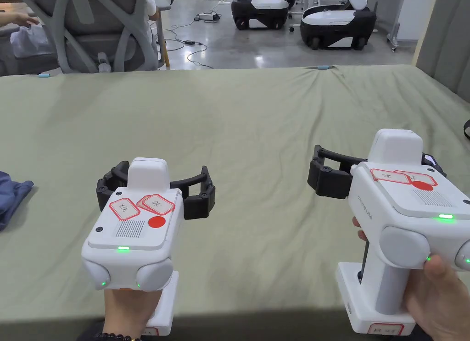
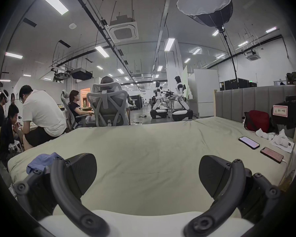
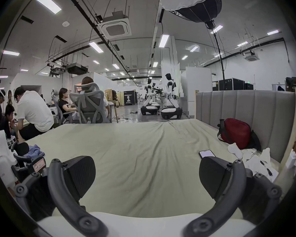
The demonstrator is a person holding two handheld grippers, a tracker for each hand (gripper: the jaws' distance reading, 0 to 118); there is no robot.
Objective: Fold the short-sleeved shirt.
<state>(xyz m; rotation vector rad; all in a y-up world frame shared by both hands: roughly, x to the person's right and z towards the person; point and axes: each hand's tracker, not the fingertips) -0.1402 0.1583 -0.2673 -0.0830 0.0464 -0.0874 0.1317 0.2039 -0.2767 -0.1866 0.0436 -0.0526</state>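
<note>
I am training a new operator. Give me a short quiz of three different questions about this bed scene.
1. True or false: the left claw holds the blue shirt.
2. On which side of the green bed does the shirt lie: A the person's left, B the person's right, C the middle?
3. Fill in: the right claw has its jaws ____.

Key: 1 false; 2 A; 3 open.

A green-sheeted bed (image 1: 238,126) spreads below a padded grey headboard (image 3: 246,114) at 3 o'clock. At 11 o'clock stands a mesh chair (image 2: 108,107) on glossy grey floor (image 1: 257,48); strip lights (image 2: 102,51) line the ceiling.
</note>
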